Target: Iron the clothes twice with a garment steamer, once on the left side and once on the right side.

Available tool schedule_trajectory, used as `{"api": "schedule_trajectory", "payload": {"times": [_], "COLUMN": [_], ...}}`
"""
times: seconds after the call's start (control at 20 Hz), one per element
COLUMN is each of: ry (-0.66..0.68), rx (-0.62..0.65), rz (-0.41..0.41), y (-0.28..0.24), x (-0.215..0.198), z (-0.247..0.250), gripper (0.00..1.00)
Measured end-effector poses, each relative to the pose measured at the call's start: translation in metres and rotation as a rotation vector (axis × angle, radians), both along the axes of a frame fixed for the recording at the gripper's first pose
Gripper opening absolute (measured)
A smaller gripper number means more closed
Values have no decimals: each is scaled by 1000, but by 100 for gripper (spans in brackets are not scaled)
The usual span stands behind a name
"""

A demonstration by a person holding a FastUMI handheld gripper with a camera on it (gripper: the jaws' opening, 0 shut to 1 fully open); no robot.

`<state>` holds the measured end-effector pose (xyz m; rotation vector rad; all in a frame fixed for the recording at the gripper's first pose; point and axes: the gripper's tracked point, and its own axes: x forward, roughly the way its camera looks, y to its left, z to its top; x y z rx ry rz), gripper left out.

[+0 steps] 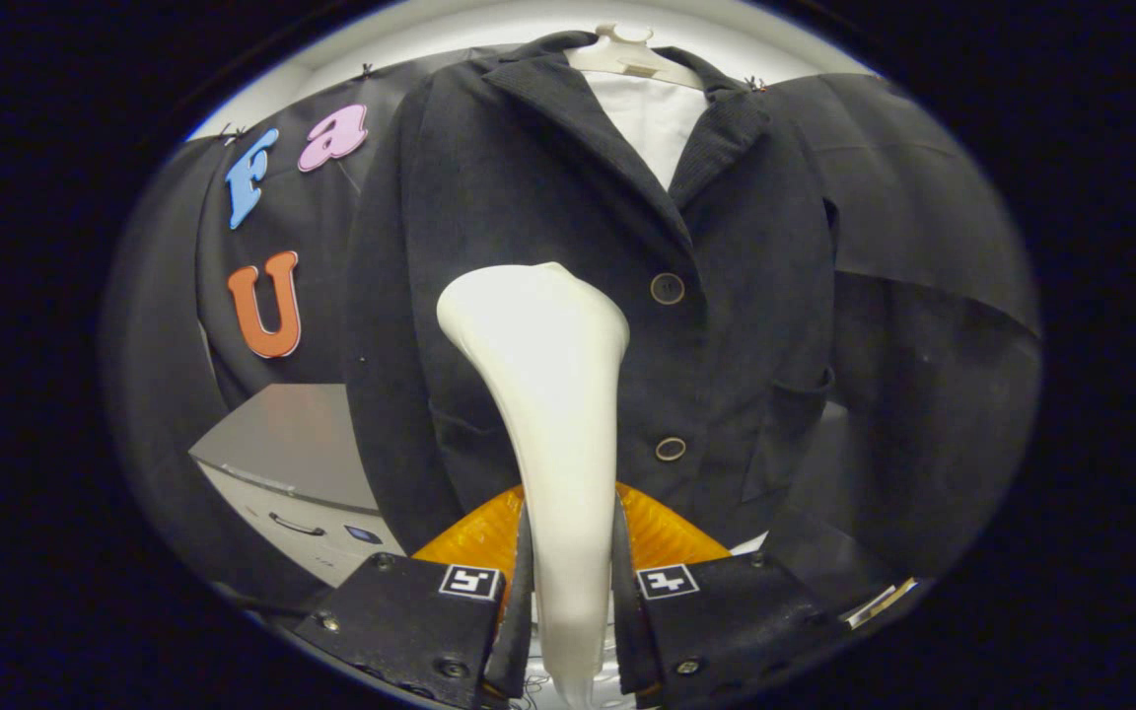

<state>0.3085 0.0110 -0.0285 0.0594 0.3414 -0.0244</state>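
Note:
A dark jacket (pixel 745 296) with two buttons hangs on a pale hanger (pixel 627 54) over a white shirt (pixel 657 123), facing me. My gripper (pixel 568 582) is shut on the white garment steamer (pixel 553 394), both fingers pressing its narrow handle. The steamer's wide head rises ahead of the fingers and lies over the jacket's left front panel, about level with the upper button (pixel 667 288). I cannot tell whether the head touches the cloth. The lower button (pixel 670 449) sits just right of the steamer's neck.
A grey cabinet (pixel 282 444) with a handle on its front stands low to the left of the jacket. Black cloth forms the wall behind and to both sides. An orange ribbed part (pixel 474 537) lies just behind the fingers.

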Motion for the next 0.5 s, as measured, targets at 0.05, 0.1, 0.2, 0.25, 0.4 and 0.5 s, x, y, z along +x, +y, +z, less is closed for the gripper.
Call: {"api": "schedule_trajectory", "payload": {"times": [0.05, 0.1, 0.2, 0.25, 0.4, 0.5], "ry": [5, 12, 30, 40, 67, 82], "rx": [1, 5, 16, 19, 23, 20], "rz": [1, 3, 9, 13, 15, 13], "y": [-1, -1, -2, -3, -6, -7], "x": [-1, -1, -3, -3, -6, -8], "z": [-4, -9, -23, -29, -50, -64], "gripper": [37, 37, 37, 37, 37, 37]}}
